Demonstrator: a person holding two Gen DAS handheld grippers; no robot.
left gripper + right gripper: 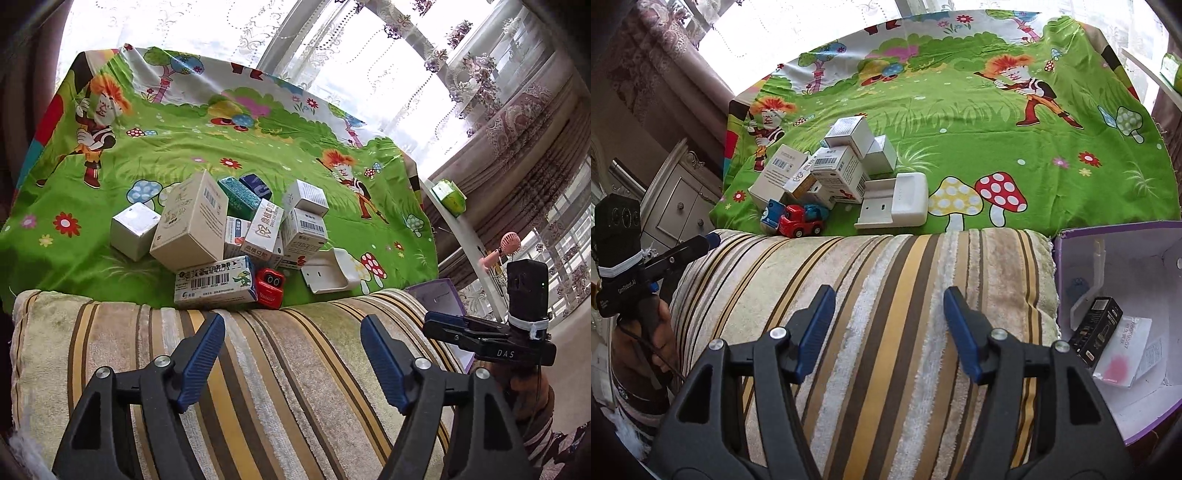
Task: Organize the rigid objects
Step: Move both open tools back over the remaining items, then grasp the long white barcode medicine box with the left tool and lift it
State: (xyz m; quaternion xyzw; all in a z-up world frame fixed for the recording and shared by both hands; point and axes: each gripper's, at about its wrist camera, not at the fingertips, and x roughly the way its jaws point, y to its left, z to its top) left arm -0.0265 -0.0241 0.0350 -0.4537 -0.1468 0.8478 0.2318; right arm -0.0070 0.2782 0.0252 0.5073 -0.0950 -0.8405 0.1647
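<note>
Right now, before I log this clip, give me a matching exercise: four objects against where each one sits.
Things:
1. red toy truck
2. black box
3. white plastic case
4. left gripper

Places:
A. inside the purple bin
B. open over the striped cushion
C. beside the mushroom print
D. at the box pile's near edge

Pairs: 1-D, 2-A, 3-C, 4-B

boxes (236, 225): jumbled pile, green sheet | red toy truck (800, 220): upright, front edge | white holder (897, 201): beside pile

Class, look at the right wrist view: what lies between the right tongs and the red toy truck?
Only the striped cushion; the right tongs hang open and empty above it, and the red toy truck sits just past its far edge.
</note>
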